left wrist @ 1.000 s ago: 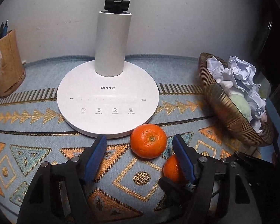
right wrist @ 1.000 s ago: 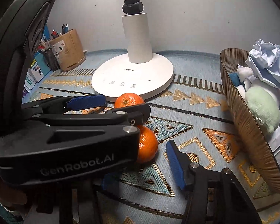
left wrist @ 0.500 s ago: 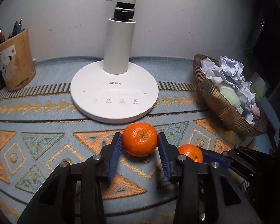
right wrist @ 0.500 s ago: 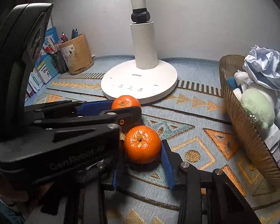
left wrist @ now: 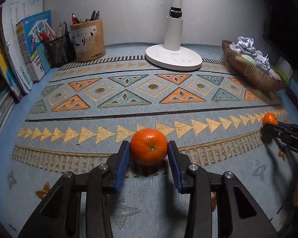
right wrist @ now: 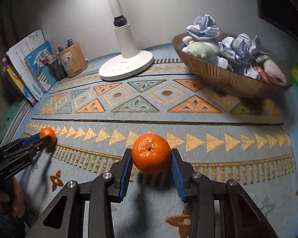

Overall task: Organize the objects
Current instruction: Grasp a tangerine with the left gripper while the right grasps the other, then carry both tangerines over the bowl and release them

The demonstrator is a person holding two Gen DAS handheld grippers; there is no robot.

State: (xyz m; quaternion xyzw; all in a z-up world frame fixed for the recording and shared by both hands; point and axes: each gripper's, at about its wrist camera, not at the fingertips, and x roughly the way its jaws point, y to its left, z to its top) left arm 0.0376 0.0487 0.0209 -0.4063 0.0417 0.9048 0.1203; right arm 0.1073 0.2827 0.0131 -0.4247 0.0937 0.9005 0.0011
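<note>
Grippers, left (left wrist: 149, 154) and right (right wrist: 152, 158), angle downward, fingers each clamping a tangerine.

Desk lamp (left wrist: 173, 57), pen holder (left wrist: 88, 39), books (left wrist: 23, 45)

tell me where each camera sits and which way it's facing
Left wrist: sits on the left claw, looks down along it at its orange; the right claw shows at right.
Right wrist: sits on the right claw, looks at its orange; the left claw and a hand show at left.
Shared: lamp, basket, rug.
</note>
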